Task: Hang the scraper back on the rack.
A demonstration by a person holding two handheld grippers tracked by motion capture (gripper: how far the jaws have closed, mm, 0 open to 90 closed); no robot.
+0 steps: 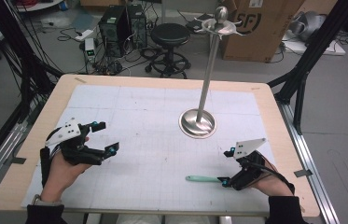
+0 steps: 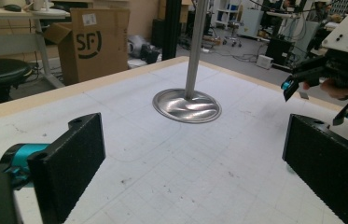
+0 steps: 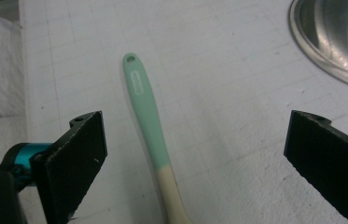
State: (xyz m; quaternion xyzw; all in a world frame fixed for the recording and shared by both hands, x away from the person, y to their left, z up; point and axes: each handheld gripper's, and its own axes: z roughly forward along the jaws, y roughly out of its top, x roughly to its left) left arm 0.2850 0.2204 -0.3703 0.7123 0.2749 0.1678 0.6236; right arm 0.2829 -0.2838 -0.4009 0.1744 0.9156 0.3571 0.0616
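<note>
From above, both grippers rest on the bench [image 1: 162,81] — left gripper [image 1: 105,137] spread wide, right gripper [image 1: 227,166] wide over a mint-handled utensil [image 1: 202,178]; its own view shows that handle between the fingers [image 3: 76,154] — untouched.

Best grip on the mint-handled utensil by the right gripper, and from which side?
Probably the mint handle, mid-length, from above. The utensil lies flat on the table mat, so only its two long sides are free. The right gripper is open and already straddles the handle across its width; lowering and closing should do it.
</note>
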